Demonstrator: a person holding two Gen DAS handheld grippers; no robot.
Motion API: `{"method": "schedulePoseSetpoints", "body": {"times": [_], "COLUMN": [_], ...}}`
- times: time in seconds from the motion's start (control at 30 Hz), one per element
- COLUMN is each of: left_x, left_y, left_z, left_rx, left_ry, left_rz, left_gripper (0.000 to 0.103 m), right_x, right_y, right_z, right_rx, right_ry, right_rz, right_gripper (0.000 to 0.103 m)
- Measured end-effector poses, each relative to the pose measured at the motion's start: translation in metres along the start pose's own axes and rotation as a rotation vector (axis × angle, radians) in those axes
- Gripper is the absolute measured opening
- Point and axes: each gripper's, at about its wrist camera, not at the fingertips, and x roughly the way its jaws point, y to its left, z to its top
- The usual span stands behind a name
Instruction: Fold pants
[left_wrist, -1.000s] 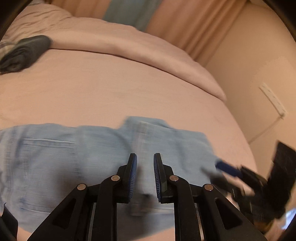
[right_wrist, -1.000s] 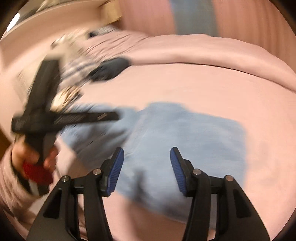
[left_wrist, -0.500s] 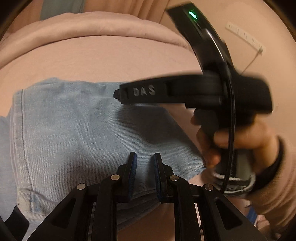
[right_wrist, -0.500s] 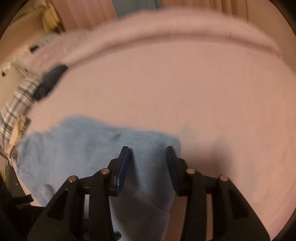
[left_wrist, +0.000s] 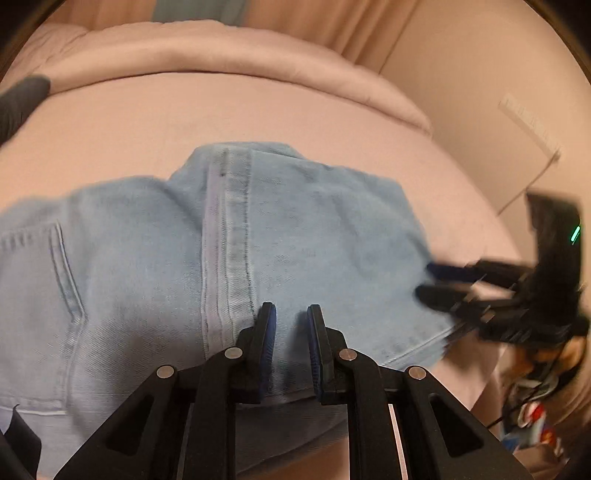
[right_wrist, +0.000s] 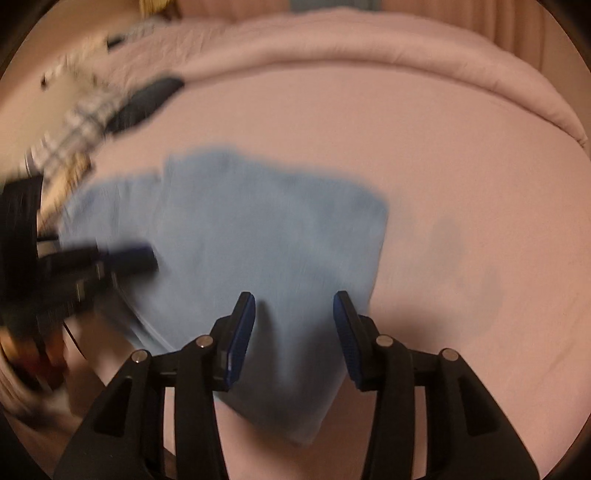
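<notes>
No readable text, labels or numbers in either view. Colourful packaging (left_wrist: 533, 424) at lower right of left wrist view, print too blurred.

Pants (right_wrist: 258, 236): motion-blurred, seams unreadable
Left gripper (right_wrist: 122, 258): smeared at frame edge
Checked cloth (right_wrist: 79, 122): blurred
Dark garment (left_wrist: 20, 99): cut off by edge

Pants (left_wrist: 303, 240) on bed (left_wrist: 221, 118), near front edge.
</notes>
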Motion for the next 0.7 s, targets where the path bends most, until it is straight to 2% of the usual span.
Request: {"method": "schedulePoseSetpoints", "body": {"times": [0.1, 0.23, 0.4, 0.47, 0.53, 0.6, 0.7], "left_x": [0.002, -0.006, -0.028, -0.034, -0.037, -0.046, -0.062], "left_y": [-0.003, 0.0, -0.001, 0.002, 0.007, 0.014, 0.033], "left_z": [0.003, 0.005, -0.01, -0.01, -0.01, -0.01, -0.014], "left_rx": [-0.008, -0.015, -0.015, -0.029, -0.039, -0.062, -0.114], "left_ry": [-0.001, 0.01, -0.009, -0.022, -0.032, -0.046, -0.077], "left_rz": [0.005, 0.008, 0.017, 0.021, 0.038, 0.054, 0.078], "left_gripper": [0.015, 0.015, 0.019, 0.022, 0.03, 0.032, 0.032], "right_x": [0.007, 0.001, -0.019, -0.018, -0.014, -0.005, 0.005], "right_y": [0.005, 0.013, 0.019, 0.021, 0.029, 0.05, 0.076], "right_z": [-0.011, 0.003, 0.026, 0.03, 0.037, 0.047, 0.05], "right_rx": [-0.04, -0.03, 0.015, 0.031, 0.042, 0.03, -0.013], "right_ry": [-0.037, 0.018, -0.041, -0.043, -0.036, -0.032, -0.023], "right_rz": [-0.027, -0.047, 0.125, 0.153, 0.186, 0.239, 0.27], "right_gripper": [0.05, 0.054, 0.052, 0.054, 0.054, 0.054, 0.054]}}
